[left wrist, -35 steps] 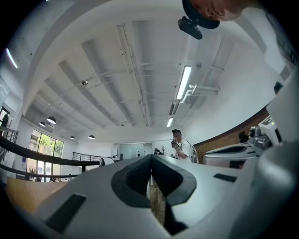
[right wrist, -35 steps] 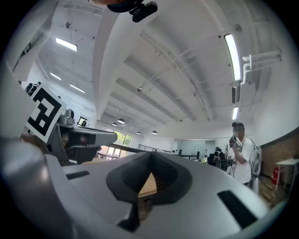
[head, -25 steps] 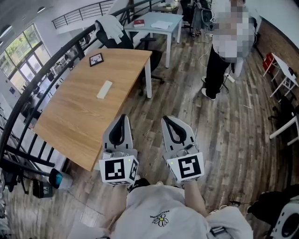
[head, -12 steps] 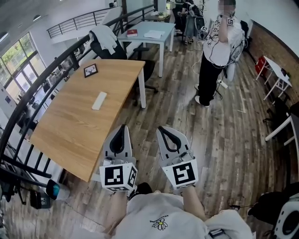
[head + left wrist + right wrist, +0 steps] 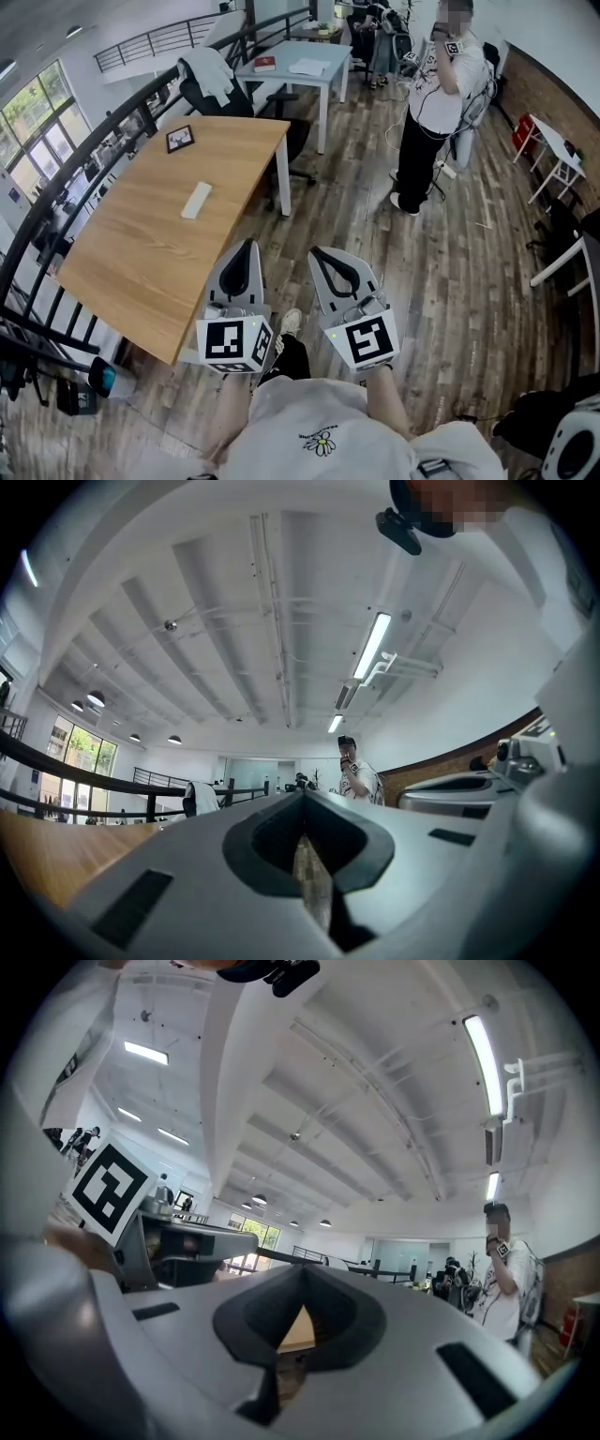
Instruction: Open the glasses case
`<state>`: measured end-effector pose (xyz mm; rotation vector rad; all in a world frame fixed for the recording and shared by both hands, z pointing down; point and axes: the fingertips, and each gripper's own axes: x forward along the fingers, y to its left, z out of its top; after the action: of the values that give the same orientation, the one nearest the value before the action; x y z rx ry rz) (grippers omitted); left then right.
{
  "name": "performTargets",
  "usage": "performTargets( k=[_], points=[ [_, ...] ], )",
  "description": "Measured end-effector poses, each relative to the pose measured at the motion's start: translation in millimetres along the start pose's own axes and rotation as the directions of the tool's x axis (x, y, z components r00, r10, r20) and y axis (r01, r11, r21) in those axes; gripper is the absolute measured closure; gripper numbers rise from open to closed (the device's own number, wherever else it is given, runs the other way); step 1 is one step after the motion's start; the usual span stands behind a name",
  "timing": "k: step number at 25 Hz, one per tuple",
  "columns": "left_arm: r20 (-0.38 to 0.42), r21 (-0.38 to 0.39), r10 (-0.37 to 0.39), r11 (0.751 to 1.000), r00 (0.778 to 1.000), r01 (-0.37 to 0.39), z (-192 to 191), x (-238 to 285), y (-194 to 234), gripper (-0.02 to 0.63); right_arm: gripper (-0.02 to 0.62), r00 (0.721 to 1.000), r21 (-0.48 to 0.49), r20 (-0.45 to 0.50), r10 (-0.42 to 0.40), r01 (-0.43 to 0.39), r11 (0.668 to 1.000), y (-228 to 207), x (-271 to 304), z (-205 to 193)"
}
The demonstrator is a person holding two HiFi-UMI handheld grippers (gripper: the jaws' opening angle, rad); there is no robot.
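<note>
A white oblong glasses case [image 5: 197, 200] lies flat on the wooden table [image 5: 141, 253], near its middle. Both grippers hang in front of my body over the floor, off the table's near right corner and well short of the case. My left gripper [image 5: 246, 246] is shut with nothing in it, its tip beside the table's edge. My right gripper [image 5: 322, 253] is also shut and holds nothing. In the left gripper view the jaws [image 5: 302, 797] meet on a closed line, and the right gripper view shows the same [image 5: 302, 1271].
A black framed tablet [image 5: 180, 139] lies at the table's far end. A chair draped with white cloth [image 5: 210, 73] and a blue-grey desk [image 5: 298, 64] stand beyond. A person [image 5: 433, 103] stands on the wood floor ahead. A black railing [image 5: 56, 202] runs along the left.
The head view has shifted, so the table and the standing person sit lower and nearer. My left gripper edged slightly toward the table. A shoe now shows between the grippers.
</note>
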<state>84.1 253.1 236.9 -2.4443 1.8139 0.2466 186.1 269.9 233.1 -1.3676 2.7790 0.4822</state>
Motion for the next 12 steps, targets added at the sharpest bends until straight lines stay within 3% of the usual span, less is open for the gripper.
performTargets(
  k=[6,12],
  points=[
    [0.0,-0.005,0.021,1.0,1.0,-0.021,-12,30,29,0.591,0.589,0.999,-0.075,-0.031,0.034,-0.036,0.997,-6,38,-13],
    [0.021,-0.015,0.009,1.0,1.0,-0.009,-25,100,55,0.589,0.588,0.996,-0.149,-0.046,0.079,-0.085,0.985,-34,97,-24]
  ],
)
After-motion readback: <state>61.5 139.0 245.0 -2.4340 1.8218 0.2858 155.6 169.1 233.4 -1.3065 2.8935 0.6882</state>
